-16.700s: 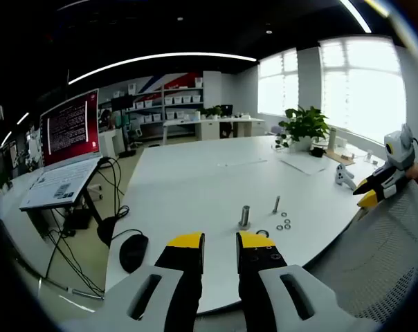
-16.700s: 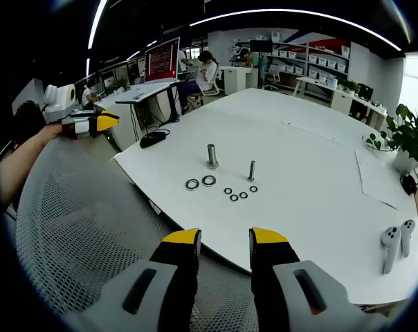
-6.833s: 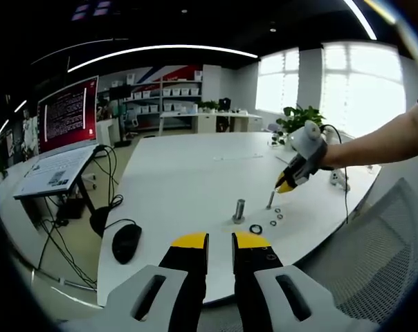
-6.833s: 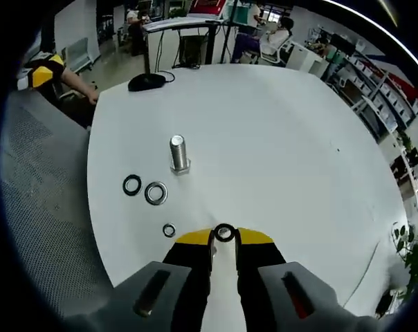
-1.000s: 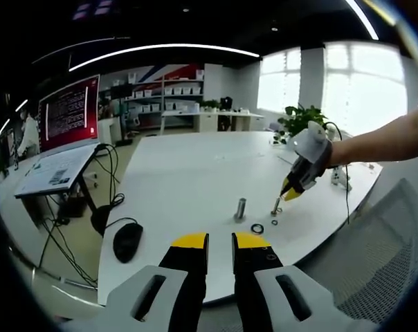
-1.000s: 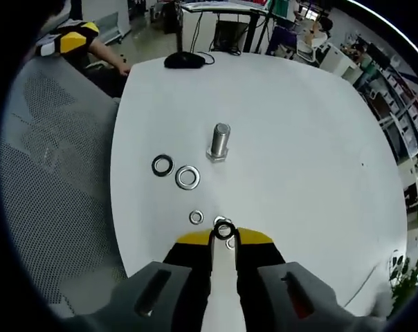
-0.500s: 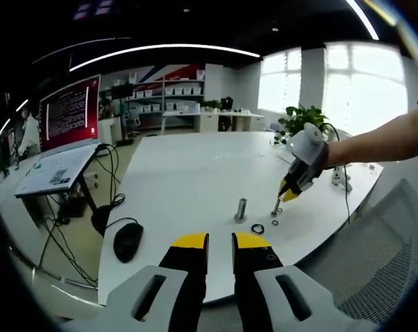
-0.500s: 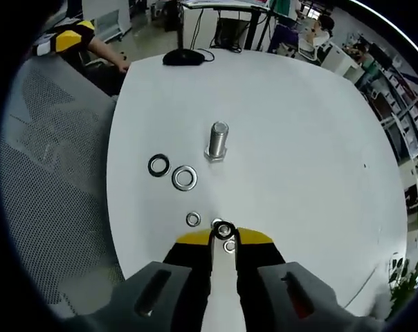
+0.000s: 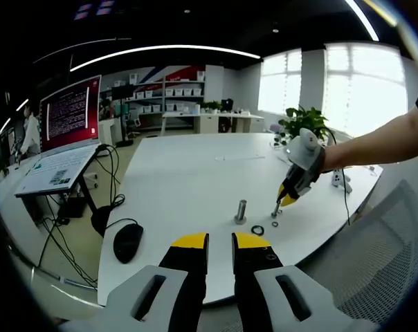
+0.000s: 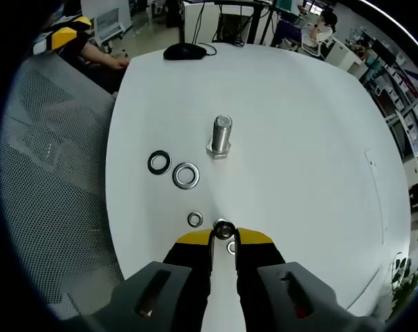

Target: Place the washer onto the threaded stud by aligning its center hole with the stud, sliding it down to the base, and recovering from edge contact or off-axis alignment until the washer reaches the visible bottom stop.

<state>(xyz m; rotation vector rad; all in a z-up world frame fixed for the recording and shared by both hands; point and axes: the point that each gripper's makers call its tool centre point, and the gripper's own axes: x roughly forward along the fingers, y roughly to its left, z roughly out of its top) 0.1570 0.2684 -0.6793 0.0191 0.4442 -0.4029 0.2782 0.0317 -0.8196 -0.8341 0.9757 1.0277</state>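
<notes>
Left gripper view, left to right: open laptop with red screen of white text, too small to read; black computer mouse near edge of round white table; left gripper, yellow-tipped jaws narrowly parted, nothing between them, held back from table edge; thick upright steel bolt; black ring flat beside it; slim threaded stud with right gripper touching down at its top; potted green plant behind; grey mesh chair back at far right.

Right gripper view, left to right: mesh chair back; black ring; large silver washer; small silver washer; thick bolt standing upright, well apart from jaws; right gripper, jaws closed to a narrow gap around small dark washer at their tips, directly over stud top. Seating depth of washer on stud hidden by jaws. No legible brand or label.
</notes>
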